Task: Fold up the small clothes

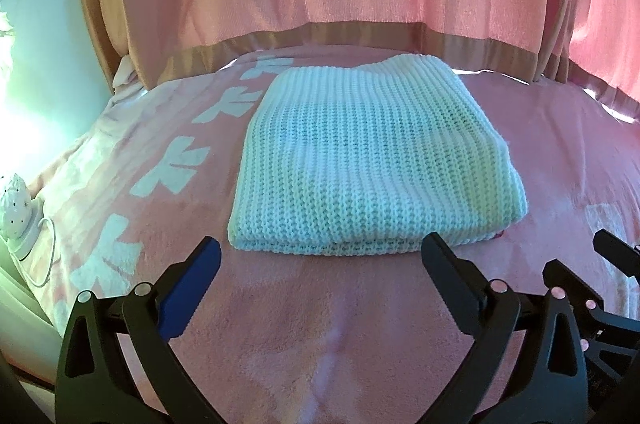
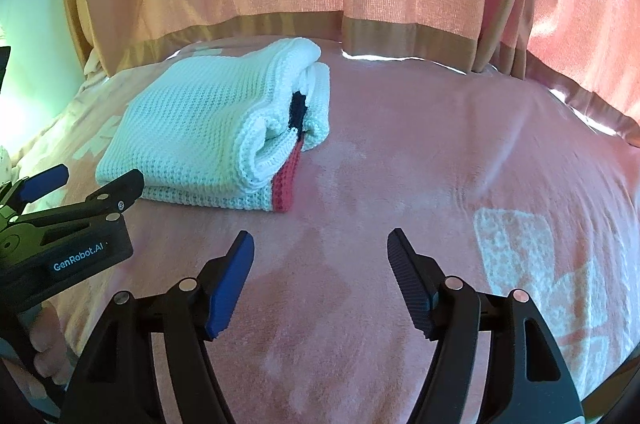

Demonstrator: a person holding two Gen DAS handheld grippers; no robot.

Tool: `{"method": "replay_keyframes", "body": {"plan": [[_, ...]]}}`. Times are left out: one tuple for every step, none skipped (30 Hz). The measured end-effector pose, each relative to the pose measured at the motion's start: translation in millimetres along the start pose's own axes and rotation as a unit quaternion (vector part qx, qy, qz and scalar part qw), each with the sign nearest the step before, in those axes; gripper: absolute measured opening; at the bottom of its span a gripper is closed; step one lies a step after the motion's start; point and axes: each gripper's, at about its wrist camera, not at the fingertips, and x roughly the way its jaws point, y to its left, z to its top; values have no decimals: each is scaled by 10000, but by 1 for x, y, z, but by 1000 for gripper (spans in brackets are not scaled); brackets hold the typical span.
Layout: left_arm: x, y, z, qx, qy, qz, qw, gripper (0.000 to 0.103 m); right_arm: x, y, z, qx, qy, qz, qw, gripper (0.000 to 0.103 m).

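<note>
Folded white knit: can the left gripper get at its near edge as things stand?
Probably yes. The left gripper is open and empty, facing the knit's near folded edge, with only bare pink blanket between them. The right gripper sits off to the side.

One piece of writing can be read — "GenRobot.AI", in pale letters on the black side of the left gripper body, seen at the near left of the right wrist view. The pink blanket bears large white marks in a row along its left side and one more at the near right, but they look like shapes more than letters and cannot be read as text. Nothing else in either view carries a legible label, number or sign.
</note>
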Motion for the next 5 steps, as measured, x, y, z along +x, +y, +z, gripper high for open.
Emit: {"method": "replay_keyframes", "body": {"plan": [[0,0,0,2,-21,15,10000,98,0,-1,0,-5,0,11,10000,68],[-1,-1,-1,23,-37,27,10000,98,0,0,0,2,-2,7,10000,68],[-1,-1,-1,47,-39,38,10000,98,0,0,0,4,-4,9,10000,68],[-1,-2,-1,59,-41,55,10000,98,0,0,0,7,-4,8,10000,68],[-1,-2,-2,73,-38,51,10000,98,0,0,0,2,-3,7,10000,68]]}}
